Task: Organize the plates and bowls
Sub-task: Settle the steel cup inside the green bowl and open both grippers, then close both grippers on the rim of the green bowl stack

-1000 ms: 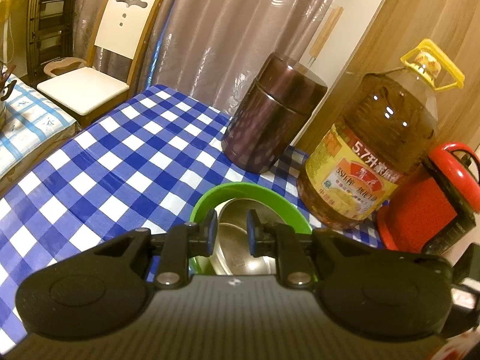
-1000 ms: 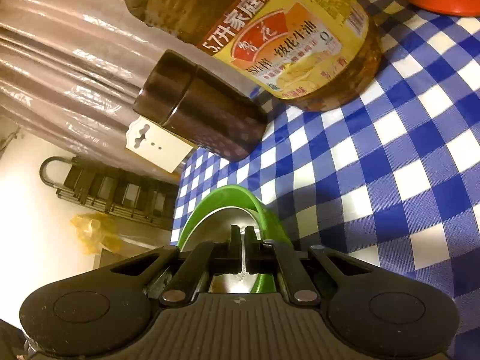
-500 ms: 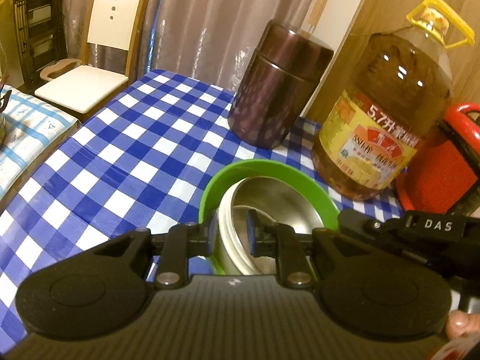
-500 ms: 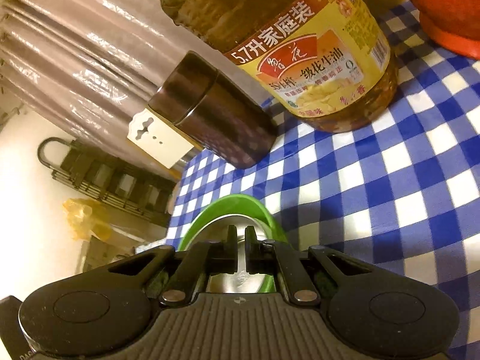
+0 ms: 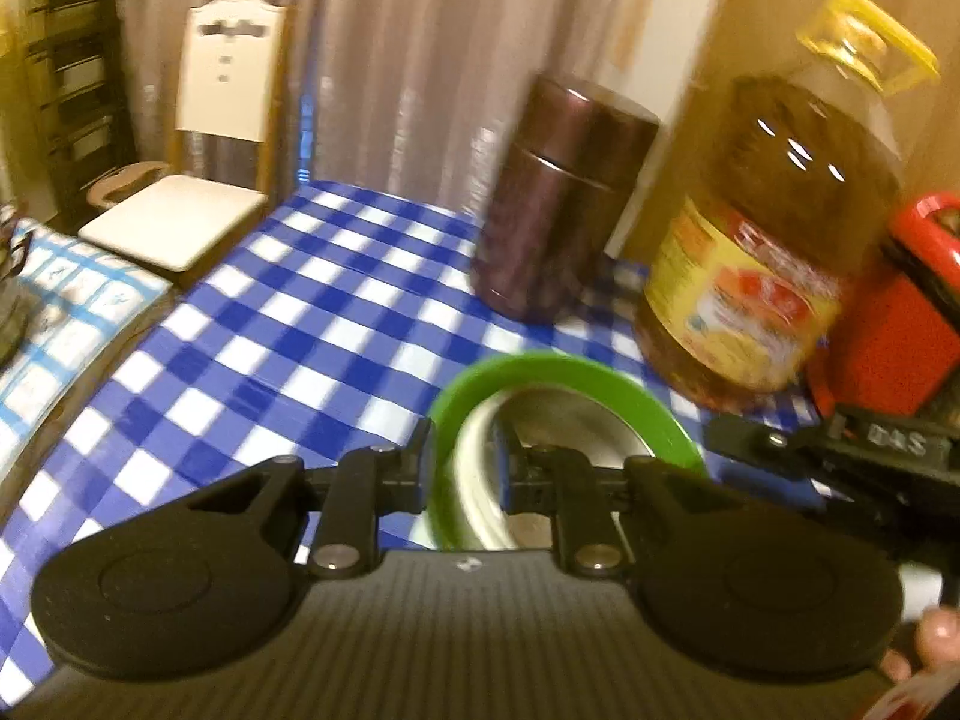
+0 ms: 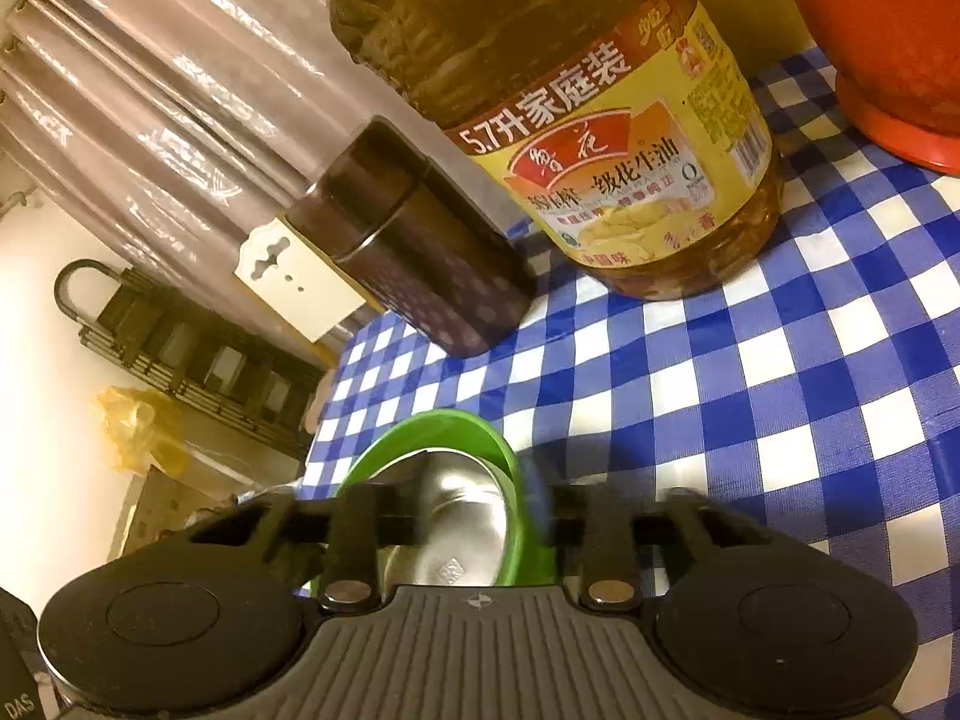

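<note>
The left gripper (image 5: 465, 468) is clamped on the near rim of a round green plastic bowl (image 5: 576, 367), with one finger outside the wall and the other inside. A shiny steel bowl (image 5: 576, 426) is nested in the green one, and the gripped rim edge includes a pale band; whether that is the steel bowl's lip cannot be told through the blur. The stacked bowls sit directly ahead of this gripper on the desk (image 5: 288, 324), which is covered with a blue-and-white checked cloth.

The right gripper (image 6: 480, 519) has just been opening: its jaws now stand moderately apart, straddling the opposite rim of the green plastic bowl (image 6: 432, 426) and the steel bowl (image 6: 462, 516) without pressing on either. In the left wrist view this gripper's black body lies to the right of the bowls, low in the frame.

Beyond the bowls, ahead of the left gripper, stands a dark brown cylindrical tin (image 5: 558, 210) with a lid. To the right of it is a large clear plastic bottle of amber cooking oil (image 5: 774, 228) with a yellow label and yellow handle, and farther right a red plastic container (image 5: 888, 324). Off to the left, past the desk edge, a white wooden chair (image 5: 210, 138) stands before a grey curtain (image 5: 420, 48).
</note>
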A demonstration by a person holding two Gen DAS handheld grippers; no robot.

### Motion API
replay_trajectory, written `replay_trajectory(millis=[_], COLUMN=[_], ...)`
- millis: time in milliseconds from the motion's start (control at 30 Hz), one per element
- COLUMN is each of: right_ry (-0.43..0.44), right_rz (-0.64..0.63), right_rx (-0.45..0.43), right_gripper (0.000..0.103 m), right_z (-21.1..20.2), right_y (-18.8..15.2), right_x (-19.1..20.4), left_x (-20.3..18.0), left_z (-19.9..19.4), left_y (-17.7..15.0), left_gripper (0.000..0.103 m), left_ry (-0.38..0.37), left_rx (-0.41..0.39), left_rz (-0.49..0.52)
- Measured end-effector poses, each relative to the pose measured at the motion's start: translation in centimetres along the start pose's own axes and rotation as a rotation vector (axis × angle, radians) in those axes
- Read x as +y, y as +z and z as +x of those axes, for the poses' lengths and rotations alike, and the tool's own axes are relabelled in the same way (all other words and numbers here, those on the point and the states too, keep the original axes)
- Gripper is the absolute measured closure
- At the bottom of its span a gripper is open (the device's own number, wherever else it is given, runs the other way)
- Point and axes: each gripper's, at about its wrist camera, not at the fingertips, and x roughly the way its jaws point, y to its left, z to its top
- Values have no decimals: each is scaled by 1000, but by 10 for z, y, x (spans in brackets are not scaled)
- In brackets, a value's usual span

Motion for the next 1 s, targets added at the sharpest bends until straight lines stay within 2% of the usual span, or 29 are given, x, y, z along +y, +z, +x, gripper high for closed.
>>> replay_trajectory(millis=[133, 267, 533, 733, 800, 900, 1000], right_ry=[-15, -28, -37, -47, -53, -56, -54], right_rz=[-14, -10, -1, 8, 5, 5, 3], right_rx=[-6, 7, 15, 17, 23, 27, 34], right_gripper=[60, 59, 59, 59, 59, 59, 59], right_z=[-2, 1, 2, 4, 5, 5, 6], right_y=[2, 2, 1, 0, -1, -2, -2], right_x=[2, -1, -4, -7, -7, -8, -8], left_x=[14, 25, 33, 30, 24, 10, 11], left_z=[6, 11, 16, 16, 17, 17, 18], left_y=[0, -1, -7, -9, -9, -10, -10], left_gripper=[85, 85, 84, 82, 76, 76, 76], left_ry=[23, -26, -53, -37, -6, 51, 49], left_rx=[26, 53, 83, 75, 74, 62, 68], left_rz=[-18, -80, -116, -85, -34, 74, 57])
